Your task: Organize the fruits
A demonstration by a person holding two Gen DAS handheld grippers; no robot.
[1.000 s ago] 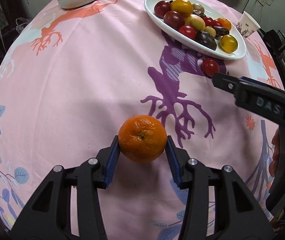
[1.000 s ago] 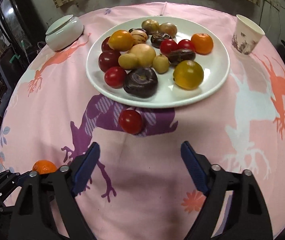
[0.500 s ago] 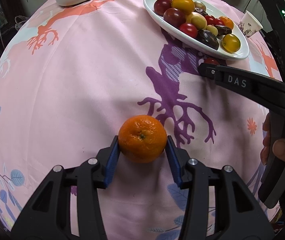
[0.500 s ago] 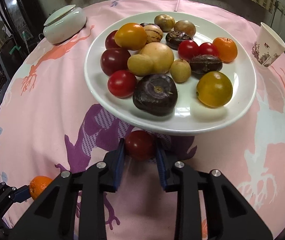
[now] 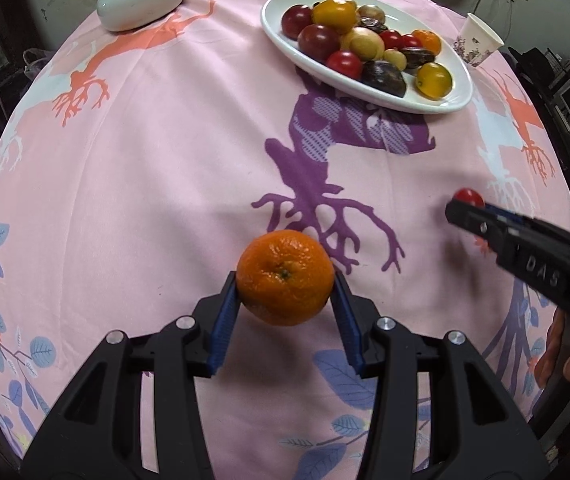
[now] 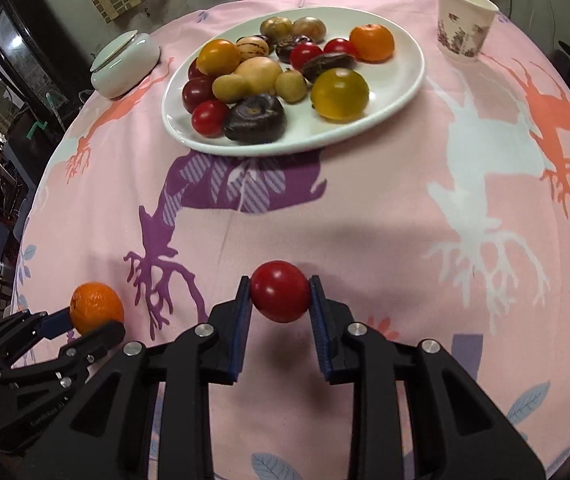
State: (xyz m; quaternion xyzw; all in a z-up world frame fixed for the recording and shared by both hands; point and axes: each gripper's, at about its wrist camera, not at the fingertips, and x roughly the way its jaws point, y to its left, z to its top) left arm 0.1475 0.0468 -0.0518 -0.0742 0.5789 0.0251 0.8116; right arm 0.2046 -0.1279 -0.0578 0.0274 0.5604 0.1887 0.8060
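Both grippers loaded, plate of fruit at the far side.

We find the left gripper [image 5: 285, 280] clamped on the mandarin [image 5: 285, 276] and the right gripper [image 6: 280, 294] clamped on the red tomato [image 6: 280, 291], both apparently lifted clear of the pink tablecloth [image 6: 365, 208], near us. The white plate [image 6: 397, 80] lies far, between lidded bowl [image 6: 125, 62] and paper cup [image 6: 463, 22].
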